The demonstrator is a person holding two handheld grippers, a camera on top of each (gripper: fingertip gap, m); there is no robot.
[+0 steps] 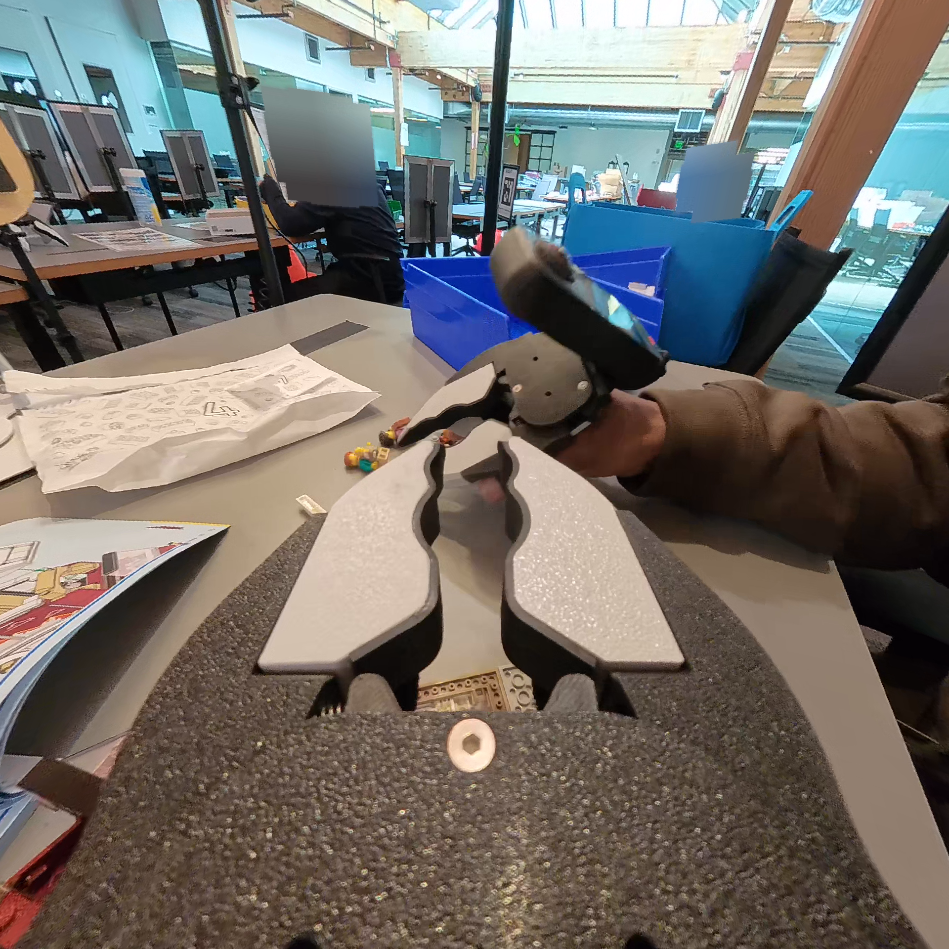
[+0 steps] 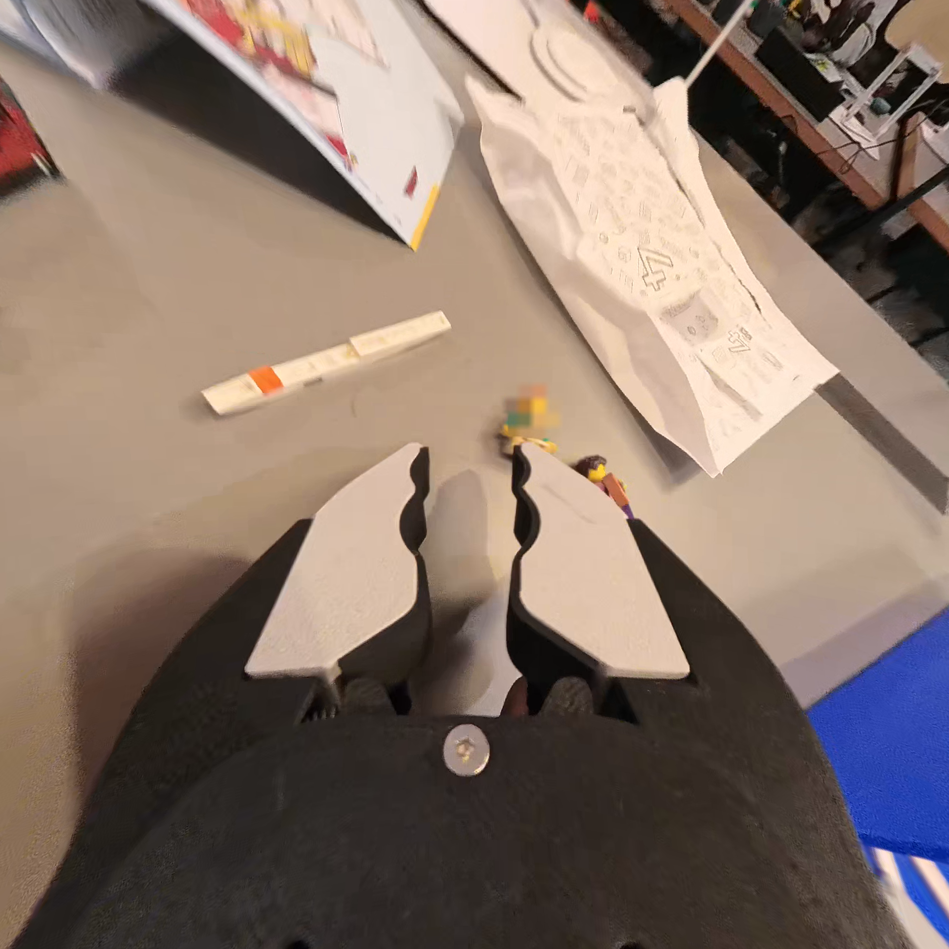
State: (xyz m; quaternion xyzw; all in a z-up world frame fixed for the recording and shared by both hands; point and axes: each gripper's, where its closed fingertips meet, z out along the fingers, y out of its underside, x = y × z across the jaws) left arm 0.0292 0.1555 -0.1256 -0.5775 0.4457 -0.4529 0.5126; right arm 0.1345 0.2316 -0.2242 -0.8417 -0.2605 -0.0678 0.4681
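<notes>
A wide workshop hall with desks lies behind the grey surface (image 1: 328, 328); in the left wrist view the left tongs (image 1: 470, 452) stand spread with nothing between them, and the right tongs (image 1: 411, 436), held by a hand (image 1: 616, 436), reach toward small toy figures (image 1: 367, 457) near a white paper bag (image 1: 169, 416); blue bins (image 1: 452, 303) stand behind; in the right wrist view the right tongs (image 2: 470, 452) are spread and bare, a dark-haired toy figure (image 2: 606, 482) just beside the right finger (image 2: 565, 513), a long white piece (image 2: 328, 359) farther off.

Two toy figures lie on the grey worktop (image 2: 154, 513): a dark-haired figure (image 2: 608, 485) beside the right tool's (image 2: 470, 454) fingertip, an orange-haired figure (image 1: 365, 458) just beyond.
</notes>
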